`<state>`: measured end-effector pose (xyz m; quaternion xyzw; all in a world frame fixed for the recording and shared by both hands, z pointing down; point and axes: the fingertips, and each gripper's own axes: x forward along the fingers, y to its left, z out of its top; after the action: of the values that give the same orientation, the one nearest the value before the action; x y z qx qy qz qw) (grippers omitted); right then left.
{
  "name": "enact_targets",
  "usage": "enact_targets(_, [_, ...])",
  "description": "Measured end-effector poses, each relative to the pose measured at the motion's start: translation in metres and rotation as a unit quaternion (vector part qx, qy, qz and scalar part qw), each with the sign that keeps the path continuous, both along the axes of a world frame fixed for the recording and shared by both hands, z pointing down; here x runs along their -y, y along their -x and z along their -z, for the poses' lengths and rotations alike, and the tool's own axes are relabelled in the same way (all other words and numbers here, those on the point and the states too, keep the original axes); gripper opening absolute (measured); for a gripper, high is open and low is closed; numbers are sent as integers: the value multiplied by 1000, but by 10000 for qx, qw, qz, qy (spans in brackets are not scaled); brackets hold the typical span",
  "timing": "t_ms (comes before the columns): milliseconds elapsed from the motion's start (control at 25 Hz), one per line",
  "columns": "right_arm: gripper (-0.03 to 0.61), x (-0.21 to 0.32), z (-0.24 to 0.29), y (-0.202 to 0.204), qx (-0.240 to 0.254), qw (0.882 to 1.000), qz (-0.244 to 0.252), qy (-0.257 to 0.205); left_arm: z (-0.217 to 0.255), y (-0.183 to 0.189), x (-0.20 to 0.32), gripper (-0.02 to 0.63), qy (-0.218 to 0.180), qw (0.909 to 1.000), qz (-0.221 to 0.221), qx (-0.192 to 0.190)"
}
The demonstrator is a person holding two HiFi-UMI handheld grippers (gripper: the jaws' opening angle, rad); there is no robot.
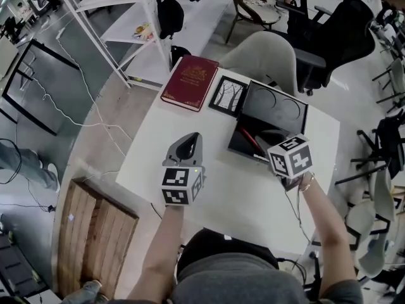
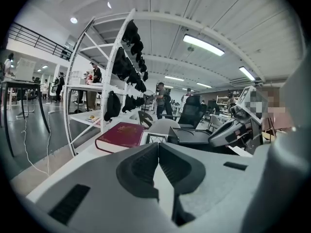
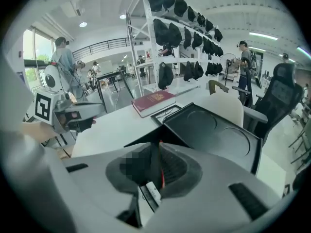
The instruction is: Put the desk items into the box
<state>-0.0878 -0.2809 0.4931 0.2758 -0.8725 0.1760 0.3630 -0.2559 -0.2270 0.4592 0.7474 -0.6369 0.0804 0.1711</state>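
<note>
On the white table [image 1: 209, 189] lie a dark red book [image 1: 190, 81] and a black picture frame [image 1: 229, 95], left of an open black box [image 1: 237, 145] with its lid [image 1: 275, 106] leaning back. My right gripper [image 3: 160, 148] is over the box's near edge, under its marker cube [image 1: 291, 157]. Its jaws are shut on a thin red pen [image 3: 162, 174], which slants into the box in the head view [image 1: 251, 140]. My left gripper [image 1: 185, 145] hovers over the table's middle, shut and holding nothing [image 2: 158, 147].
A grey chair [image 1: 266, 52] and a black office chair [image 1: 335, 37] stand behind the table. A white shelf rack [image 1: 126, 24] is at the far left, and a wooden pallet [image 1: 95, 233] lies on the floor by the near left. People stand in the background.
</note>
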Motion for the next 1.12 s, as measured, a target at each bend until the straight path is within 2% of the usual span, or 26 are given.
enact_targets(280, [67,-6,36,-5,489,9984,-147,-247,6,-11,1,8,-35,9999,-92,74])
enact_targets(480, [57,-8,63,-16,830,9943,-337,-587,7,-20,0,8,-24,9998,-154,126])
enact_targets(600, [34,-8,79,-25,987,9903,-488,-848,10,-26,0,8,-54,9997,-190,153])
enact_targets(880, [23,-16,103,-47,1273,9806,-726,-1301,18,-43,1,8,-141,9992,-319,201])
enact_targets(1120, [6,-22,121,-69,1561,9702,-1022,-1544,24,-59,2,8,-181,9988,-408,222])
